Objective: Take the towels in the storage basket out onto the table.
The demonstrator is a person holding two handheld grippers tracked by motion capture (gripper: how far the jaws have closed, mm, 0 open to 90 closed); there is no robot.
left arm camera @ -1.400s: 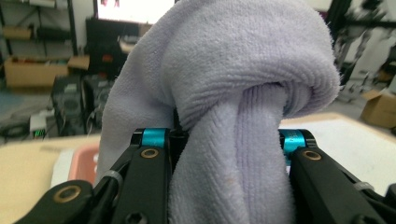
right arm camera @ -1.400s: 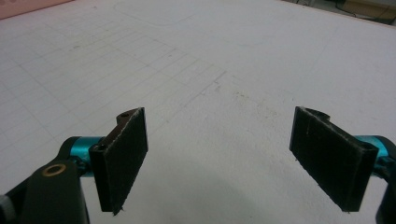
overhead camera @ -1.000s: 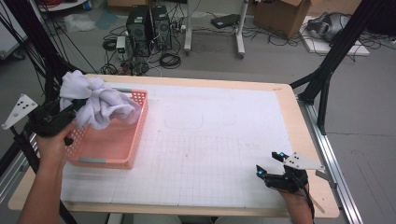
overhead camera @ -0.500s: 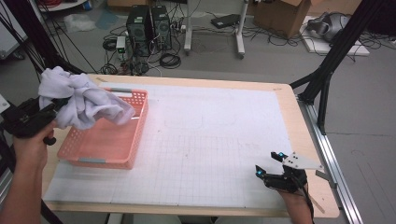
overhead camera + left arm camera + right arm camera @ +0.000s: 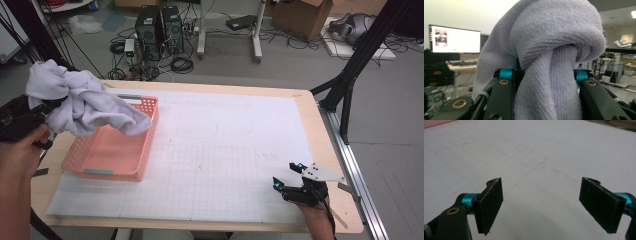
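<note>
The left hand-held gripper [image 5: 42, 112] clenches the bunched white towel [image 5: 85, 102], seemingly clear above the pink basket [image 5: 107, 150]; the right hand-held gripper [image 5: 287, 177] gapes.

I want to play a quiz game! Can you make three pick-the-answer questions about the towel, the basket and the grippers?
1. Where is the towel?
A. Flat on the mat
B. Held up above the basket
C. On the floor

2. What colour is the basket?
A. Pink
B. Green
C. Blue

3. How is the right gripper?
A. Shut on the towel
B. Shut on a cup
C. Open, holding nothing

Answers:
1 B: the left gripper holds the bunched towel up, draping over the basket's far corner.
2 A: its mesh walls are pink in the high view.
3 C: in the right gripper view its jaws stand wide apart with only the white mat between them.
</note>
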